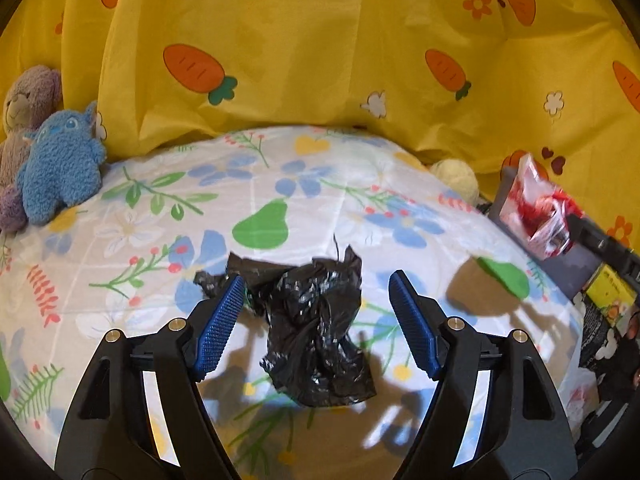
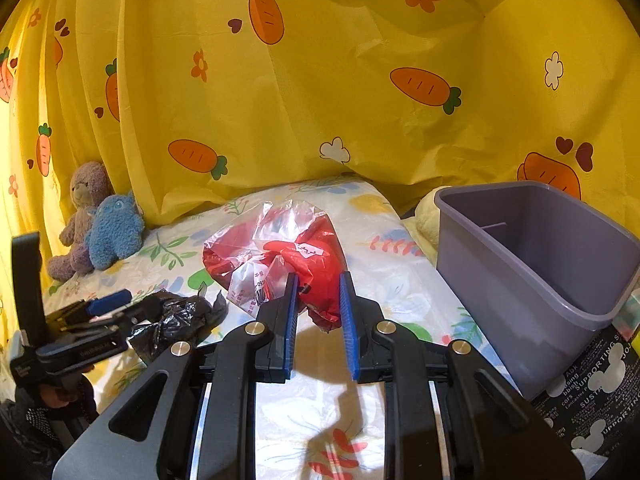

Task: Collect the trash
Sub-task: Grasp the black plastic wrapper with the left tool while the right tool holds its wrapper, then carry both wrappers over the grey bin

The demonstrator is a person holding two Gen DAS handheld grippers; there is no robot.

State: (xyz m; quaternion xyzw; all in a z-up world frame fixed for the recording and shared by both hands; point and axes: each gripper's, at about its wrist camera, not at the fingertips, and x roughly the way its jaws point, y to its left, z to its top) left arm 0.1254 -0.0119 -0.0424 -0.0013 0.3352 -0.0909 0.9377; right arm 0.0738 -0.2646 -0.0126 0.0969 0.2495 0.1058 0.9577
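Observation:
A crumpled black plastic bag (image 1: 316,328) lies on the floral bedsheet (image 1: 120,312). My left gripper (image 1: 316,292) is open, its blue pads either side of the bag and just above it. The bag (image 2: 176,320) and the left gripper (image 2: 108,300) also show in the right wrist view. My right gripper (image 2: 318,280) is shut on a red and clear plastic bag (image 2: 280,256) and holds it above the sheet; this bag appears at the right of the left wrist view (image 1: 540,204). A grey plastic bin (image 2: 532,264) stands to the right of it, open and seemingly empty.
A brown teddy bear (image 2: 80,220) and a blue plush toy (image 2: 114,232) sit at the far left by the yellow carrot-print curtain (image 2: 320,80). A cream plush (image 2: 426,216) lies behind the bin. A black printed bag (image 2: 592,392) lies at the right.

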